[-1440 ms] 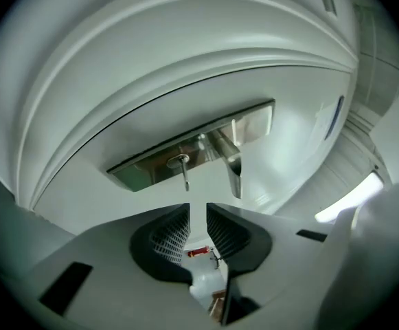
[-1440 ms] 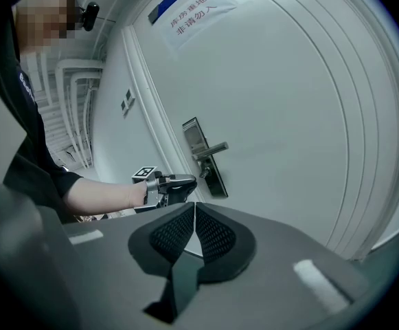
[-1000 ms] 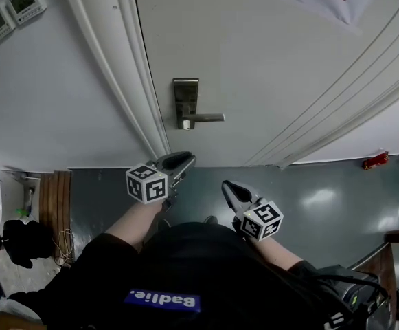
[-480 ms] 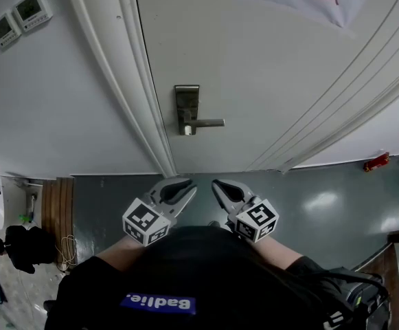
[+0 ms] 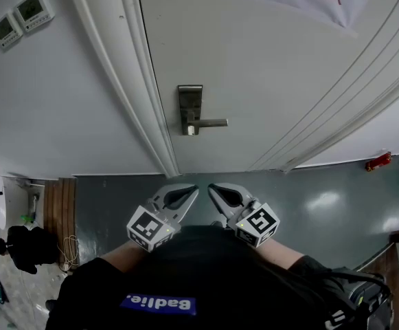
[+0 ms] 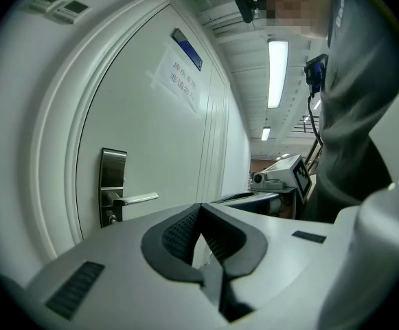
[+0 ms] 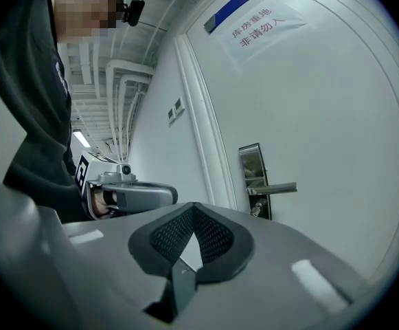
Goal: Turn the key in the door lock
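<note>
Both well below the door handle [image 5: 211, 123], the left gripper [image 5: 192, 188], jaws just closed on nothing, and the right gripper [image 5: 211, 187], also pressed together and empty, seem poised to approach the key [image 7: 257, 210] just beneath that handle

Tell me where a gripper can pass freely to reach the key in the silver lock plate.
Free: the grey floor strip below the white door, and the bare panel right of the silver lock plate. Crowded: the moulded white door frame stands close left of the plate, and the metal lever handle sits just above the small key.
</note>
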`<state>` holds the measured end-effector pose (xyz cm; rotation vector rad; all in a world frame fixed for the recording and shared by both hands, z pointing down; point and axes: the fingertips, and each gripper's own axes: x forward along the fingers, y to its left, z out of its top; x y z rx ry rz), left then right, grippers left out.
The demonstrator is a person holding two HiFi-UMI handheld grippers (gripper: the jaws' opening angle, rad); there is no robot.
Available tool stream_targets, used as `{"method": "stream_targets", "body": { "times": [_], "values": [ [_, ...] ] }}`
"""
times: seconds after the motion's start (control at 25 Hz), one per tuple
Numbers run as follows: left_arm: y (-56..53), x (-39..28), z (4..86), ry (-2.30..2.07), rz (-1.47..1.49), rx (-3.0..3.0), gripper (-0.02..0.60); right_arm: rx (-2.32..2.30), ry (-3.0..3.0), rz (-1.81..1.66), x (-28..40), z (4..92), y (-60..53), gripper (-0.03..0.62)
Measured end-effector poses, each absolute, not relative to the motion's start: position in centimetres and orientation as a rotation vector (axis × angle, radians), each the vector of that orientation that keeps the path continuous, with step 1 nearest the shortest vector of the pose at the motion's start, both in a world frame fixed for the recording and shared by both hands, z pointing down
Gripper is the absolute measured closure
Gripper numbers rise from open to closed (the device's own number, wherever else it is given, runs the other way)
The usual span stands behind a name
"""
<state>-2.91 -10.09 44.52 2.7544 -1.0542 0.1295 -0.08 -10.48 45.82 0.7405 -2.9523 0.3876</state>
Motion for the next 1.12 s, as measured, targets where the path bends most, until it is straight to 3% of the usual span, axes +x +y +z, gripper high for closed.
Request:
{"method": "stream_targets", "body": {
  "times": [1.12],
  "values": [
    [-9.93, -3.47, 44.76, -1.088, 0.121, 2.741, 0.575, 0.737, -2.947, 0.396, -0.31, 46.37, -10.41, 0.594]
  ]
}}
